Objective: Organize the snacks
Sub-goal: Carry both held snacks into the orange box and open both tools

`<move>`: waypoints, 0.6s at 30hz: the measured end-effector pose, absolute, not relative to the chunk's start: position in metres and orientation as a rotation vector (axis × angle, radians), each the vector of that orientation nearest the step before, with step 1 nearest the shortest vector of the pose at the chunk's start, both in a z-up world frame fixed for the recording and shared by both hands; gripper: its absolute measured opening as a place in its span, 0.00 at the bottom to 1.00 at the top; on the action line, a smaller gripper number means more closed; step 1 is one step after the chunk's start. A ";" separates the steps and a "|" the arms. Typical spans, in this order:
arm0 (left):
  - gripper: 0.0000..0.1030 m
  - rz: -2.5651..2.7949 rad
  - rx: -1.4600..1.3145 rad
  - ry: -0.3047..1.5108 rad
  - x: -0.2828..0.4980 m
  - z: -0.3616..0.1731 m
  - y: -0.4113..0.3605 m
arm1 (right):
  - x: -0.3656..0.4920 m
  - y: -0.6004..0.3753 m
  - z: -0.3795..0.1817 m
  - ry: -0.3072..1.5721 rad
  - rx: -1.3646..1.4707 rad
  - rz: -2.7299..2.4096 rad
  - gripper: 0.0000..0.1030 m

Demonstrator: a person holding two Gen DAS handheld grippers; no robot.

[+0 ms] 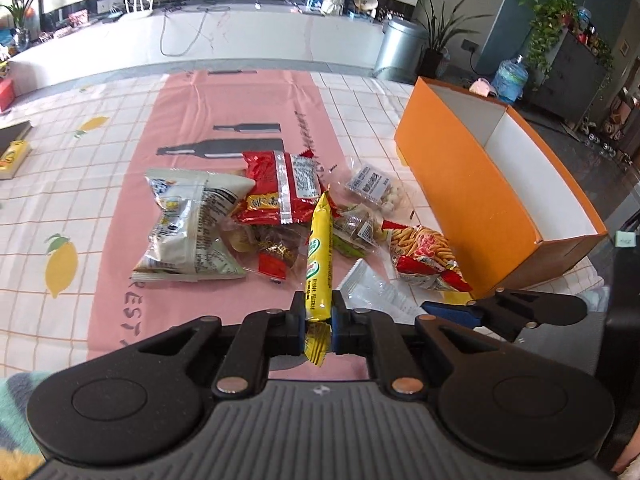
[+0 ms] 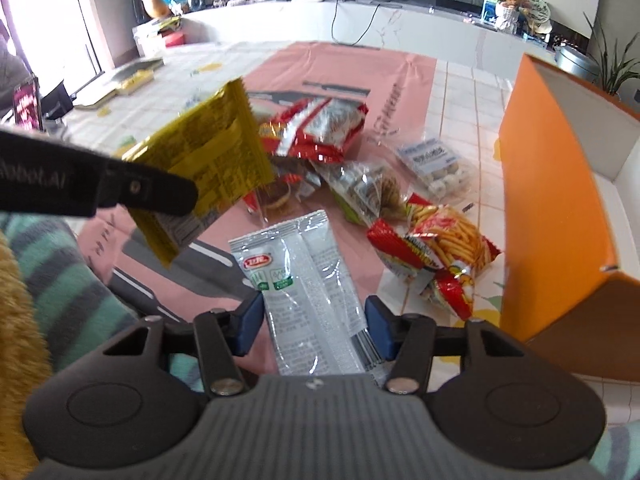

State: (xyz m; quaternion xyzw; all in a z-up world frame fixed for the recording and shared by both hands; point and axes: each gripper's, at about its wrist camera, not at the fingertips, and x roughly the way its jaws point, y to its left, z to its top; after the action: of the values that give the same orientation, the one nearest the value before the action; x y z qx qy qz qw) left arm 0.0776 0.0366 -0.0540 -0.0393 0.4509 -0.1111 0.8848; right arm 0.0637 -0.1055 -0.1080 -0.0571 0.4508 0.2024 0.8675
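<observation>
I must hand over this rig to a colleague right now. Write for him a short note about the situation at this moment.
Left gripper: shut on the long yellow foil snack packet, lifted above the pile.
Right gripper: open, its fingers on either side of the flat clear plastic packet, which lies on the pink mat; not gripped yet.
Orange cardboard box with white interior: on the right of the table; no snacks visible inside.
Done: only the yellow packet is picked up.
Left: place it in the box, then the clear packet, the red fries bag, the big red bag, the white bag and the small wrapped ones.
</observation>
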 end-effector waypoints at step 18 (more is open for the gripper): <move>0.11 -0.358 0.006 0.743 0.067 0.018 -0.032 | 0.039 -0.201 0.005 0.692 0.053 0.268 0.51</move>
State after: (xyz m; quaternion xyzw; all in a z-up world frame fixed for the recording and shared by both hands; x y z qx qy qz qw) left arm 0.0673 -0.0318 0.0179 0.0028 0.3610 -0.1738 0.9162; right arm 0.0388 -0.2011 0.0046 0.0257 0.3379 0.1311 0.9316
